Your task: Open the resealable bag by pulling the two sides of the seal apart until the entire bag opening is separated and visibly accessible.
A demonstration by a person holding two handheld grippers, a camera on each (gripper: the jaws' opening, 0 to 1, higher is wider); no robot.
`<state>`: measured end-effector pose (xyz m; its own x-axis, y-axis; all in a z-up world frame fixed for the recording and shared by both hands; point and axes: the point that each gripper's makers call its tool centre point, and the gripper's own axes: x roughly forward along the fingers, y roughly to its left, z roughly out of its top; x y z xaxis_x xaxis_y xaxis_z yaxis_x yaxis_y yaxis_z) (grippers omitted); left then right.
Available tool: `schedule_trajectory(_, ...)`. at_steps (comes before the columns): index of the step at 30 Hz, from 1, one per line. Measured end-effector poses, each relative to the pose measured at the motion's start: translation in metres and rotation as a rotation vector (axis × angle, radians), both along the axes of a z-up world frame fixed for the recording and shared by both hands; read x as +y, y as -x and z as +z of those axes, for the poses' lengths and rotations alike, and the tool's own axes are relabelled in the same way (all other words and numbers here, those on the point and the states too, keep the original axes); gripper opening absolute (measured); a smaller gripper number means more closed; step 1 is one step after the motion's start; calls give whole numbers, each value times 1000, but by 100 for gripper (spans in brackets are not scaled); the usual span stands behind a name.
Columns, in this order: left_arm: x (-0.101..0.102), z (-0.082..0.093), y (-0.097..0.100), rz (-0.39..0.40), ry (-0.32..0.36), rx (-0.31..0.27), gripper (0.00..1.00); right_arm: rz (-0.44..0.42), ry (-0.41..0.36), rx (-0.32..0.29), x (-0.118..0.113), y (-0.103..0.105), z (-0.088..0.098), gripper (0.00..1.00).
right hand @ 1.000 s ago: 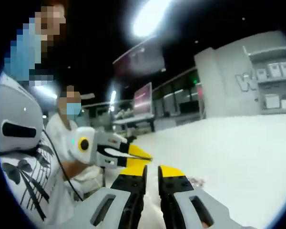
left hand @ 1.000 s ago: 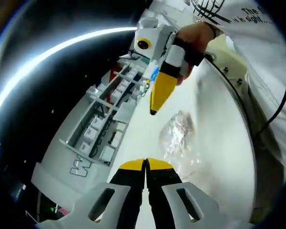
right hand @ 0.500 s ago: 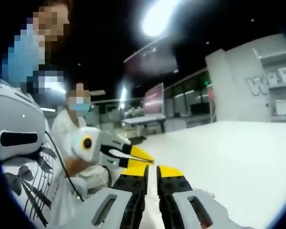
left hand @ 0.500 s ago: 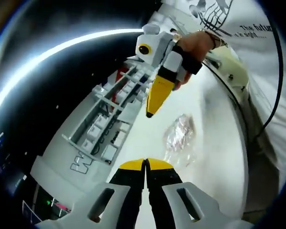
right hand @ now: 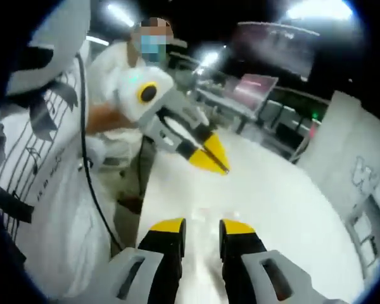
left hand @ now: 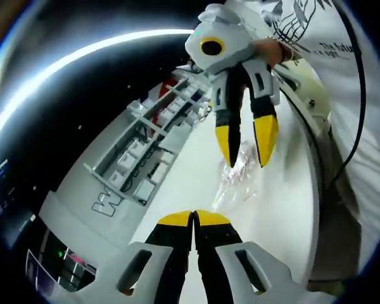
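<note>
Bag (left hand: 239,176): a clear, crinkled plastic bag lies flat on the white bench (left hand: 272,215), ahead of our left tool (left hand: 194,220) and just beyond its yellow tips. We cannot tell from here whether its seal is apart. Our left tool has its two jaws pressed together, with nothing between them. Our right tool (left hand: 247,152) hangs above the bag in the left gripper view, tips pointing down at it, jaws parted with a clear gap and holding nothing; whether the tips touch the plastic we cannot tell. In the right gripper view the right tool (right hand: 199,225) shows the same parted jaws over blurred white bench, and the left tool (right hand: 214,161) reaches in ahead of it from the left, held by a hand (right hand: 107,118). Grey shelves (left hand: 139,158) stand left of the bag.
</note>
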<state>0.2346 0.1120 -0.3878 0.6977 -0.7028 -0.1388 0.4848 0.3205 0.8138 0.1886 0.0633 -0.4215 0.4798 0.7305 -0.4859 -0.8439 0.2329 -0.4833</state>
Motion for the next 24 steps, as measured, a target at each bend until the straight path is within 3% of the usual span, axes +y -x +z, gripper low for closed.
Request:
schedule_trajectory(7,-2,-1,-1,4,-4,2,1,12,159,-114,7,-8,-14,15)
schedule_trajectory(11,-3,5,1,-2,-1,-10,1,7,196,-149,7,-14,-17,12)
schedule_trajectory(14,-4,8,2,-11,8,-15,1,-1,199,-155,5,-18,-18,5)
schedule_trajectory(15,-5,8,3,-19,4,-19,1,-6,183,-151,5,-19,-17,0)
schedule_trajectory(18,-7,6,3,-31,-29,-39,5,-38,125,-134,3,-21,-11,0)
schedule_trajectory(21,-6,2,-1,-19,-54,-47,9,-87,0,-73,-4,-24,1,0)
schedule_trajectory(24,-12,2,-2,-33,-69,-62,11,-126,-177,21,-12,-24,17,0)
